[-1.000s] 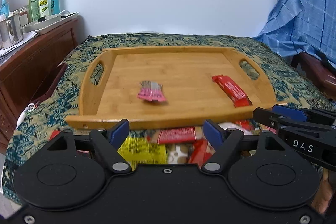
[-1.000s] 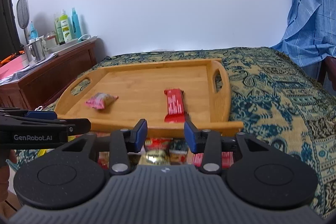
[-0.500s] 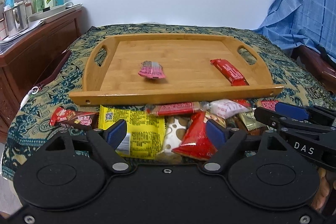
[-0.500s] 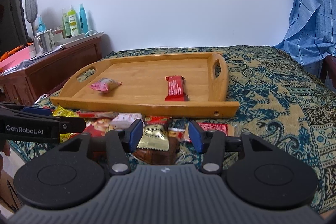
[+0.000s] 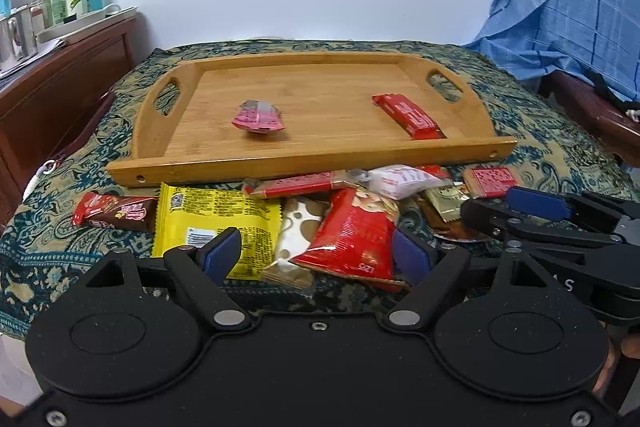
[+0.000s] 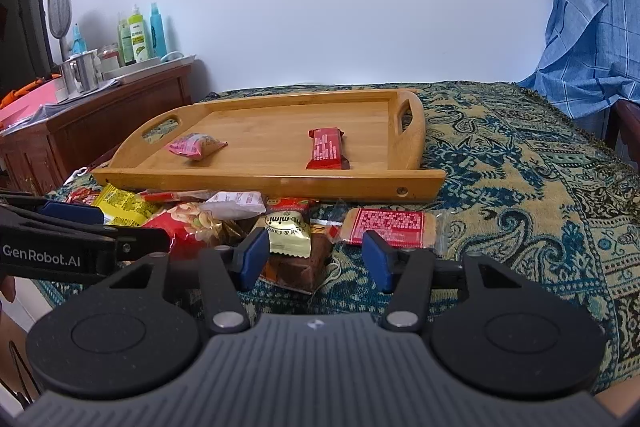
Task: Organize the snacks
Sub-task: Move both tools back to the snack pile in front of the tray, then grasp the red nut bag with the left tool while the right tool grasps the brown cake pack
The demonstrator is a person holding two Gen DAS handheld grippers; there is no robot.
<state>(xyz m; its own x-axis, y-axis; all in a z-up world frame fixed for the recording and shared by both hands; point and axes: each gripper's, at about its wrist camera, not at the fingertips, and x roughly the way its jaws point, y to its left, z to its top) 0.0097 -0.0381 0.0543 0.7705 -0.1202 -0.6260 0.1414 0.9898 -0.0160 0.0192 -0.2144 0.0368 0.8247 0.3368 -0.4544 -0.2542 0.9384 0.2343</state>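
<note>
Bamboo tray [image 5: 312, 167] already holds two red wrappers; the loose snack pile [image 5: 352, 223] lies just before it, so both claws, left [image 5: 316, 253] and right [image 6: 316, 259], hang apart, empty, the right having just been widening.

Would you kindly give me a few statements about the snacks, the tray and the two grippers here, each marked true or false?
1. Two snacks lie on the wooden tray: a pink packet and a red bar. True.
2. The left gripper is clamped on the yellow packet. False: its fingers stand open, gripping nothing.
3. A heap of snacks lies on the patterned cloth in front of the tray. True.
4. The right gripper holds the gold sachet. False: it is open and empty; the sachet lies in the heap.
5. The tray has no handles. False: each end has a cut-out handle.
</note>
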